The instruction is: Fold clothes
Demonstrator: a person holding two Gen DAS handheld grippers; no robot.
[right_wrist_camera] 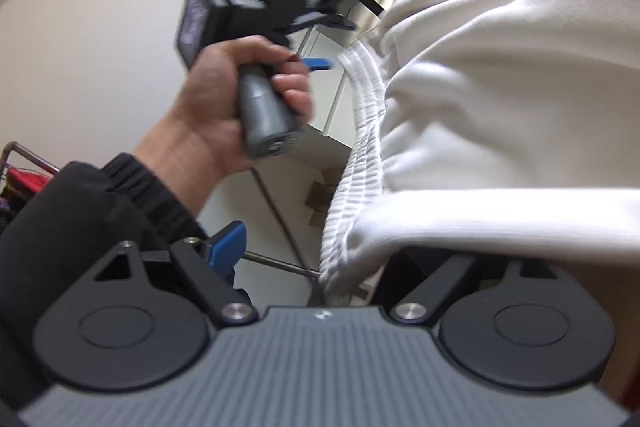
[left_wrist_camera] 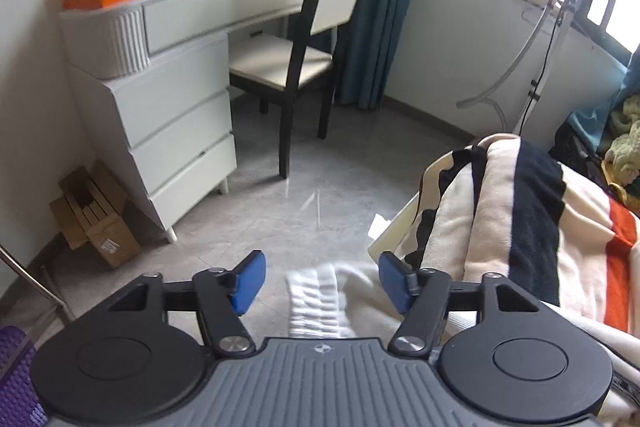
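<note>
A white garment with a ribbed elastic band fills the right of the right wrist view. It drapes over the right finger of my right gripper and hides it. That gripper's left blue pad stands far out, so the jaws are open. In the left wrist view the same ribbed band lies between and below the two spread blue pads of my left gripper, which is open and holds nothing. A hand in a black sleeve grips the left gripper's handle beside the band.
A bed with a cream, black and orange striped blanket is on the right. A white dresser and a chair stand across the grey tiled floor. A cardboard box sits by the dresser.
</note>
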